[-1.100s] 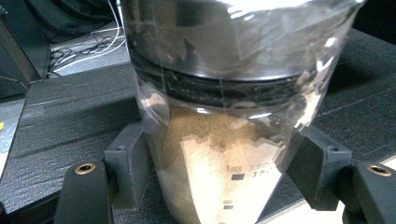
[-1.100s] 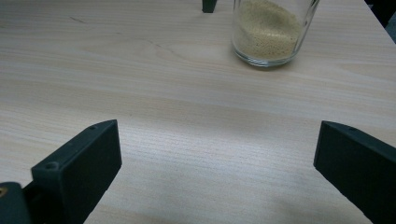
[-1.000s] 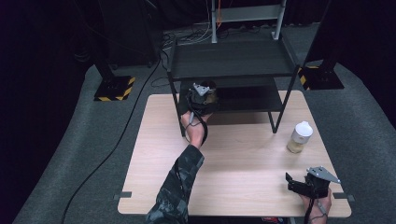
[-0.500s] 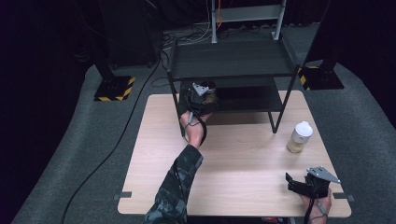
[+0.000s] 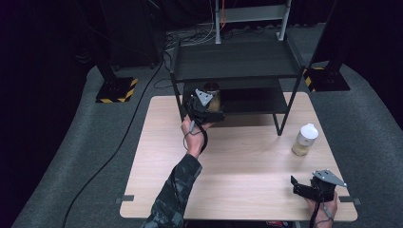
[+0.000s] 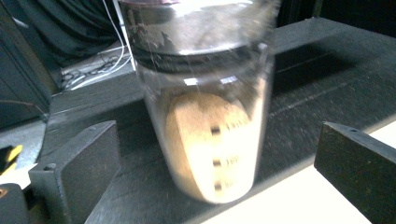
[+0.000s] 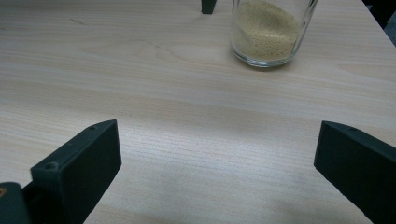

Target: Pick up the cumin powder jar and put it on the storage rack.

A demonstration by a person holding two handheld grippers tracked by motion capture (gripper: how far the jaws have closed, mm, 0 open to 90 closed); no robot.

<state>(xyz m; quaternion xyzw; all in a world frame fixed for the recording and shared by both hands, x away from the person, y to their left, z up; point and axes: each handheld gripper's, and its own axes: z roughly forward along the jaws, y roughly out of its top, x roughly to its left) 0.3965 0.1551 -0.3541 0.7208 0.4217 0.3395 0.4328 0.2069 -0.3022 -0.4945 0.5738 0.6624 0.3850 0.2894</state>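
Camouflage cloth is covering the person's left forearm, which is reaching forward from the bottom edge of the high view across the pale wooden table toward the black two-tier shelf. At its end the left gripper is sitting at the front edge of the lower tier, its grey three-cornered plate facing up. In the left gripper view its jaws are standing wide apart, one on each side of a clear glass jar without touching it. That jar is standing on the dark lower tier right at its front edge, holding a tan, rounded filling with small dark marks.

Down at the near right corner of the table, the right hand is holding the right gripper low over the wood. Its jaws are spread wide as well, with bare tabletop between them. A second jar, with a white lid and yellowish grains inside, is standing on the table near the shelf's front right leg, well ahead of that gripper.

Motion blur is smearing the glass jar in the left gripper view, so the marks on its filling are staying unreadable, and its top is running out of frame. From above, the left gripper is hiding most of that jar. The second jar is being cut off above its grains in the right gripper view.
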